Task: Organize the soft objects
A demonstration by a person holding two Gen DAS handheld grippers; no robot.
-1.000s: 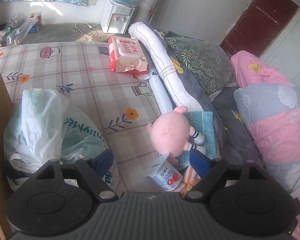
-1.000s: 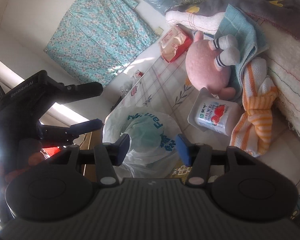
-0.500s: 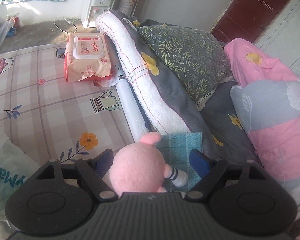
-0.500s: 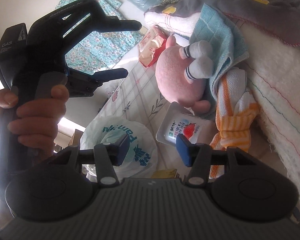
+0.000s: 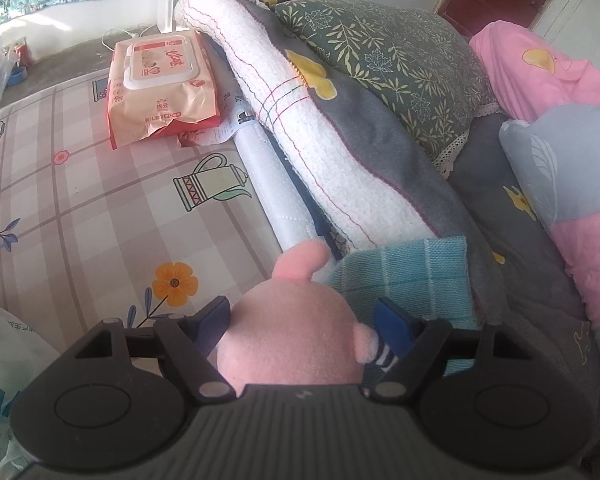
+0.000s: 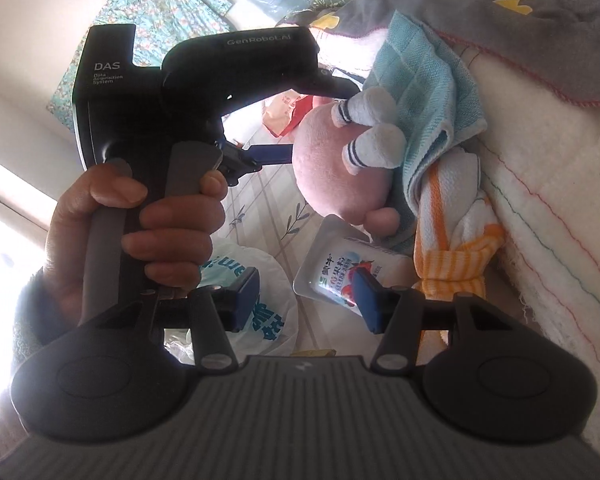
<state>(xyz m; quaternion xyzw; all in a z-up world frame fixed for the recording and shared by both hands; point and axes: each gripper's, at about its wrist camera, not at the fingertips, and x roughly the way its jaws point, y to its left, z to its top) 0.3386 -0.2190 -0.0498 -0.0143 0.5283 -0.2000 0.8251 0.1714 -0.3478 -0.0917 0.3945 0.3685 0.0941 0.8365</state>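
The bed [image 5: 80, 208], under a plaid flower-print sheet, carries everything. Against the rolled white blanket [image 5: 300, 128] on it lies the pink plush toy [image 5: 292, 332], partly on a teal cloth [image 5: 412, 276]. The left tool [image 5: 304, 320] straddles the toy, its jaws closing with the toy between them. Near the toy, the right tool [image 6: 306, 294] hangs half open and empty by a yogurt cup [image 6: 340, 272].

Round pink plush toy [image 5: 292, 332] — on the bed beside teal cloth [image 5: 404, 276] — grey striped-cuff feet.
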